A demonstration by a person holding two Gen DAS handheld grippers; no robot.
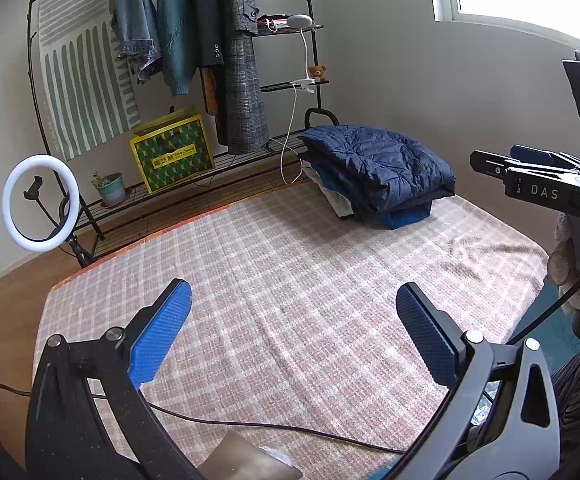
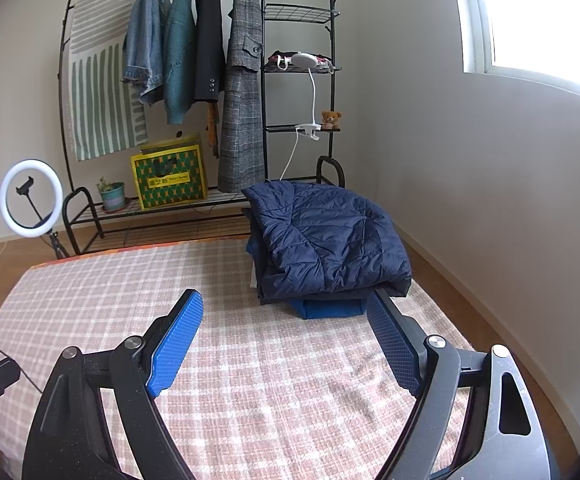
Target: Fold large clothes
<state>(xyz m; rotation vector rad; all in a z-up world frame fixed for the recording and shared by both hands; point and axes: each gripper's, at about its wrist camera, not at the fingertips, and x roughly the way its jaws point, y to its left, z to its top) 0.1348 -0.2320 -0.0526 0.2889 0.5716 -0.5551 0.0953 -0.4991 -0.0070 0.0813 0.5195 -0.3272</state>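
A folded navy quilted jacket point(image 1: 378, 164) point(image 2: 322, 240) tops a stack of folded clothes at the far right corner of the pink checked blanket point(image 1: 290, 280) point(image 2: 249, 360). My left gripper point(image 1: 294, 300) hovers open over the blanket's middle, well short of the stack, nothing between its blue pads. My right gripper point(image 2: 285, 308) is open too, empty, pointing at the stack's near edge from a short way off. The right gripper's body point(image 1: 538, 184) shows at the right edge of the left wrist view.
A black clothes rack point(image 2: 265, 80) with hanging coats point(image 2: 241, 88) stands against the far wall, a yellow-green box point(image 2: 169, 180) and a plant pot point(image 2: 111, 196) on its lower shelf. A ring light point(image 1: 41, 204) stands at left. A black cable point(image 1: 249, 426) crosses the blanket's near part.
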